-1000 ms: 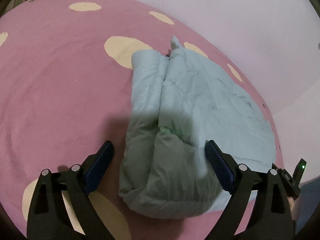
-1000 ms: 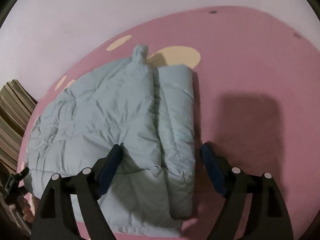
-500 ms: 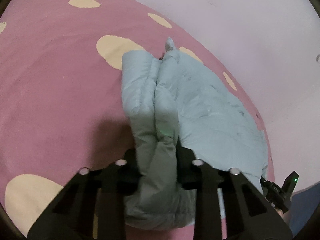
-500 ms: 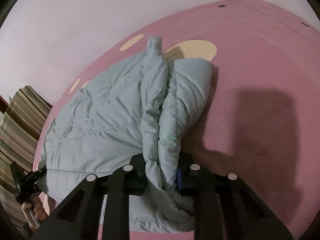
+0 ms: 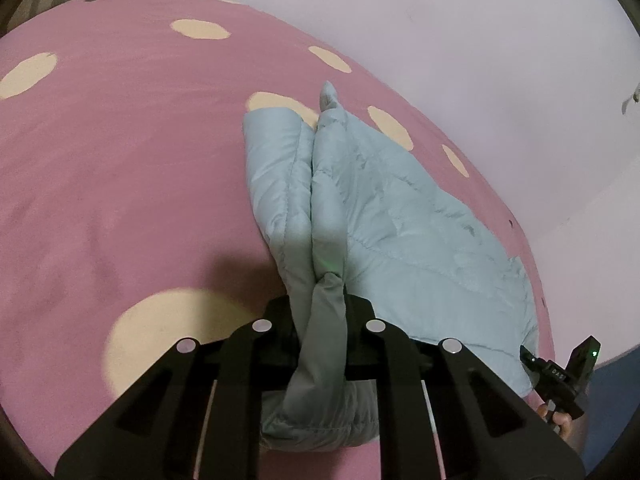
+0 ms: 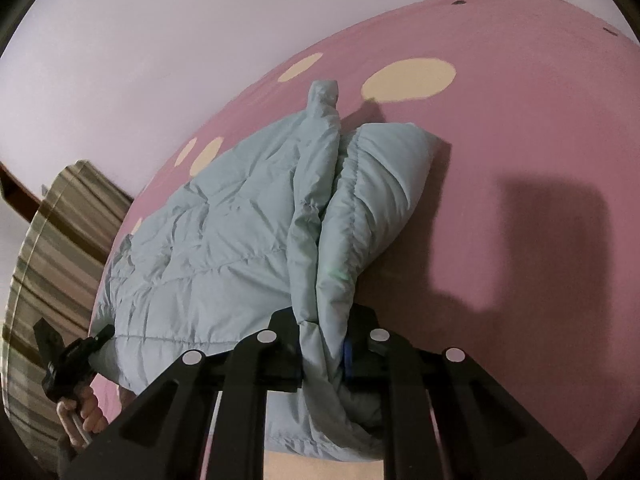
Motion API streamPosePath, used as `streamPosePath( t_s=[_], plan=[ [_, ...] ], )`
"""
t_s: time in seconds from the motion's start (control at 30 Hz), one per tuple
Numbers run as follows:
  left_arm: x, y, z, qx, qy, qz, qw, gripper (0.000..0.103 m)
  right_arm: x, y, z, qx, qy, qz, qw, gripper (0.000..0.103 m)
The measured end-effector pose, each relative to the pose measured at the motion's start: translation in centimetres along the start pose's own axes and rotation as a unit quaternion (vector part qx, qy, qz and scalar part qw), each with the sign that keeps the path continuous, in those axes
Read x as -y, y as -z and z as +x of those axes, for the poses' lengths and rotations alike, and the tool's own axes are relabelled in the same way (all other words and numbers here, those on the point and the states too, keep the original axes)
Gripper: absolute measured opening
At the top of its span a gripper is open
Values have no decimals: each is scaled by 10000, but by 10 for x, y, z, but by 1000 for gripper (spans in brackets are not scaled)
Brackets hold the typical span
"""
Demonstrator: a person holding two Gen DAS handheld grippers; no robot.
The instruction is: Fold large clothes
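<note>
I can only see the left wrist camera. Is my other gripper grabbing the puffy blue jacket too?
Observer: Yes. The right gripper is shut on a bunched-up fold of the jacket.
Operator: Can you see my left hand from over there?
Observer: Yes. Your left hand shows at the jacket's far edge, low on the left of the right wrist view, gripping a black handle.
</note>
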State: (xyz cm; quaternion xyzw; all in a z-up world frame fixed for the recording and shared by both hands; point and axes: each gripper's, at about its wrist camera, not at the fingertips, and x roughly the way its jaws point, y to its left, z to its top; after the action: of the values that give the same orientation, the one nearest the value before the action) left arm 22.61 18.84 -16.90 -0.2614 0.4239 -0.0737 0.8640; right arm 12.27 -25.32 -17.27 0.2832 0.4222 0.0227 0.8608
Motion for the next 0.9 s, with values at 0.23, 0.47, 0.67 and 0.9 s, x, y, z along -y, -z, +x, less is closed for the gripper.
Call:
streamPosePath(
  t_s=[0.23, 0.47, 0.67, 0.9],
  plan=[
    [-38, 26, -48, -39, -140, -145, 9998, 13, -28, 45, -10, -209, -199, -153, 9995, 13],
    [-57, 41, -74, -50, -173, -168, 9997, 13, -42, 78, -26, -279, -193, -333, 9989, 13],
    [-65, 41, -67, -118, -152, -214, 9996, 15, -42, 75, -22, -284, -109, -518, 9982, 15],
    [-68, 39, -69, -127, -287, -270, 9991, 57, -38, 76, -42, -158, 112, -370, 9991, 33]
  ],
)
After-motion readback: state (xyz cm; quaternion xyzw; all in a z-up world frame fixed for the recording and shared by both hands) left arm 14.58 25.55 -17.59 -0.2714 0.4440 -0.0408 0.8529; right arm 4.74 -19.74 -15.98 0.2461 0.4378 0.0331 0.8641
